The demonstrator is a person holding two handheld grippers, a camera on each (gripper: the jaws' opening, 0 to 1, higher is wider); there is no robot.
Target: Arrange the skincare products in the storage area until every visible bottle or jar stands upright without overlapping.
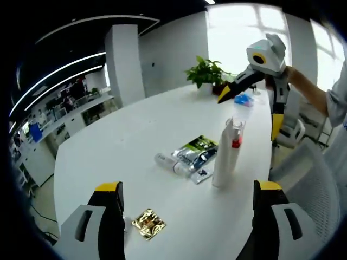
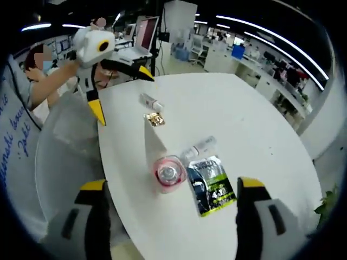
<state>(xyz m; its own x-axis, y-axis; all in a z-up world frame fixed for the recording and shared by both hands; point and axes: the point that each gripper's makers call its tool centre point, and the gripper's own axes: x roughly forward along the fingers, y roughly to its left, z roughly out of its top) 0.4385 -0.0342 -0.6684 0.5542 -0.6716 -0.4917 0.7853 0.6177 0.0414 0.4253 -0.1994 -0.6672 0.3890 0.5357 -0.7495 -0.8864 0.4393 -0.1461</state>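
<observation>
1. While both pairs of tongs hang above the white counter [image 1: 135, 135], the left tongs [image 1: 187, 203] stand released, jaws wide apart and grasping nothing.
2. The right tongs [image 2: 169, 200] are likewise spread and empty.
3. An upright white tube [image 1: 222, 160] stands at 3 o'clock of the counter's middle, touching a clear bottle with a red label [image 1: 237, 135].
4. Just at 9 o'clock of the tube, green-and-black sachets [image 1: 196, 154] lie flat beside a toppled small white bottle [image 1: 165, 160].
5. A gold foil packet [image 1: 148, 223], possibly a sample, lies between the left jaws, well apart.
6. A potted plant [image 1: 205, 71] sits at the far edge.
</observation>
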